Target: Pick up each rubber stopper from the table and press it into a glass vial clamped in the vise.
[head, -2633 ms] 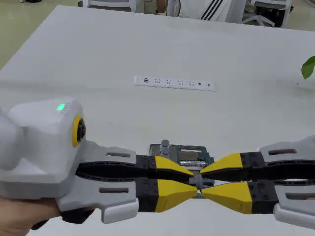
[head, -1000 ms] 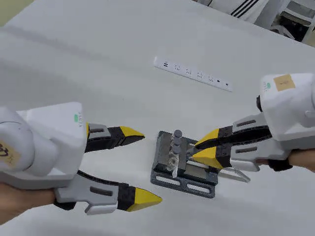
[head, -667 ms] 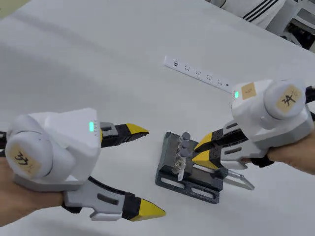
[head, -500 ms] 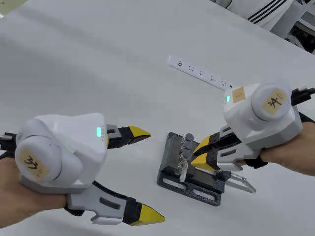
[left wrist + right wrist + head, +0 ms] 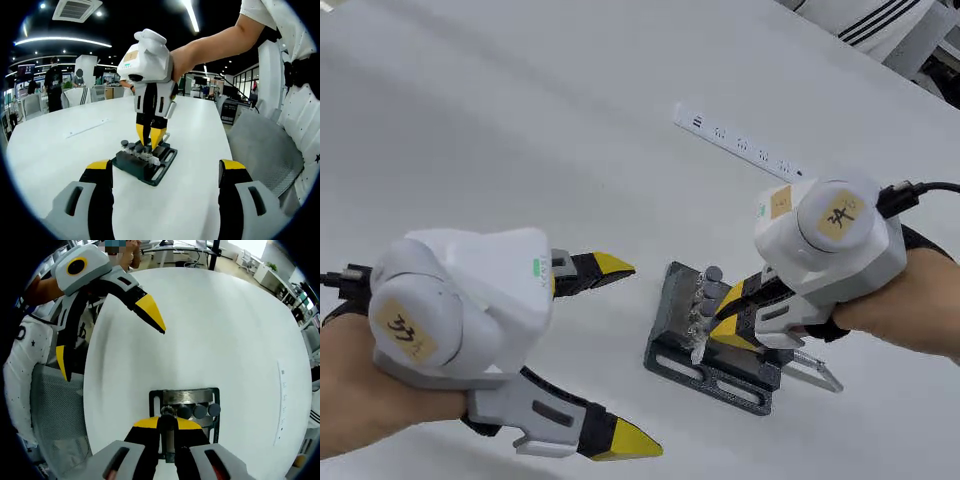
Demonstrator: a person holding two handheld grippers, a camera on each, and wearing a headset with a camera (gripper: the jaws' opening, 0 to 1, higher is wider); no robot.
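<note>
Item under work: a grey rubber stopper, round-topped, sits directly between the yellow jaw tips of the right gripper. The jaws are drawn close together and clamped on it from both sides. The stopper is at the near end of a row. Three further grey stoppers stand in line just beyond and to one side of the tips, each capping a clear glass vial. Whether the gripped stopper is fully seated in its vial cannot be determined, as the jaws hide the joint. The vials stand upright, held in a dark metal vise directly under the right gripper's tips. A thin metal handle projects from the vise beneath the gripper's body. In the left gripper view the right gripper comes down on the row from above, tips pointing downward. The left gripper has its jaws spread wide apart and holds nothing. It is well apart from the vise, which lies ahead of it on the line between its two tips. In the right gripper view it enters from the upper left, jaws likewise spread. Each gripper is held by a hand: the right hand behind its white housing, the left hand likewise. The vise rests on a white table. A long white power strip lies on that surface, well beyond both grippers' tips.
</note>
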